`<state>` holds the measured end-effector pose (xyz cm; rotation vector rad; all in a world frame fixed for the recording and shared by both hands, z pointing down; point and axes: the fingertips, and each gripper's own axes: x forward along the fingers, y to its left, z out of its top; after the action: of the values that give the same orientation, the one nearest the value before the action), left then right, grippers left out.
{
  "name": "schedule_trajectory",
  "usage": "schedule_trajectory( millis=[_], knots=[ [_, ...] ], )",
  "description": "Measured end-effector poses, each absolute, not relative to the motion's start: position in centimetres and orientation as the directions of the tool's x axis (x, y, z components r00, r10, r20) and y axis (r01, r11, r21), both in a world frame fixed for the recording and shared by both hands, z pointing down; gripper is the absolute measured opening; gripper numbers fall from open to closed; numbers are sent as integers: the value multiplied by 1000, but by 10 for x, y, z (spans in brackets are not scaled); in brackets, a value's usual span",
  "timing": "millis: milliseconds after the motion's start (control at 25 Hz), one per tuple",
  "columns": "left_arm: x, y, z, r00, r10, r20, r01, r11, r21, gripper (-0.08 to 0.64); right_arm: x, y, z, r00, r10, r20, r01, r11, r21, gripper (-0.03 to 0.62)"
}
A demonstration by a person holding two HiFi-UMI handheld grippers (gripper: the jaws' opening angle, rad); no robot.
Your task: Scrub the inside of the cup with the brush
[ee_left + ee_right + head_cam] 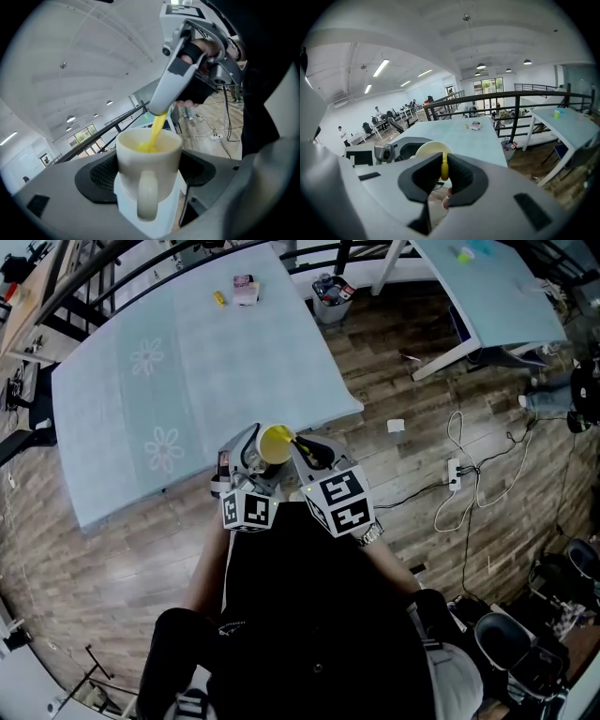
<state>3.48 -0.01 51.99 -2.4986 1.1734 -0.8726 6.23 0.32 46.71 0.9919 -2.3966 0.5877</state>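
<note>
A pale blue desk [187, 362] stands on a wooden floor [422, 409]. Just off its near edge, the left hand-held gripper [148, 180] is closed on a white cup [149, 150] and holds it upright in the air. The right hand-held gripper [444, 171] pinches a yellow brush [157, 129], and the end of it reaches down inside the cup.
</note>
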Motion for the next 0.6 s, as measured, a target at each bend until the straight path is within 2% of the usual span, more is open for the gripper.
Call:
schedule_trajectory(
  millis=[280, 600],
  knots=[
    [29, -4, 520, 476, -774, 417, -630, -631, -453, 394, 59, 12, 477, -629, -470, 619, -712, 669, -216, 38],
    [21, -7, 519, 461, -783, 417, -641, -619, -455, 394, 44, 25, 472, -706, -394, 588, -635, 720, -280, 38]
  ],
)
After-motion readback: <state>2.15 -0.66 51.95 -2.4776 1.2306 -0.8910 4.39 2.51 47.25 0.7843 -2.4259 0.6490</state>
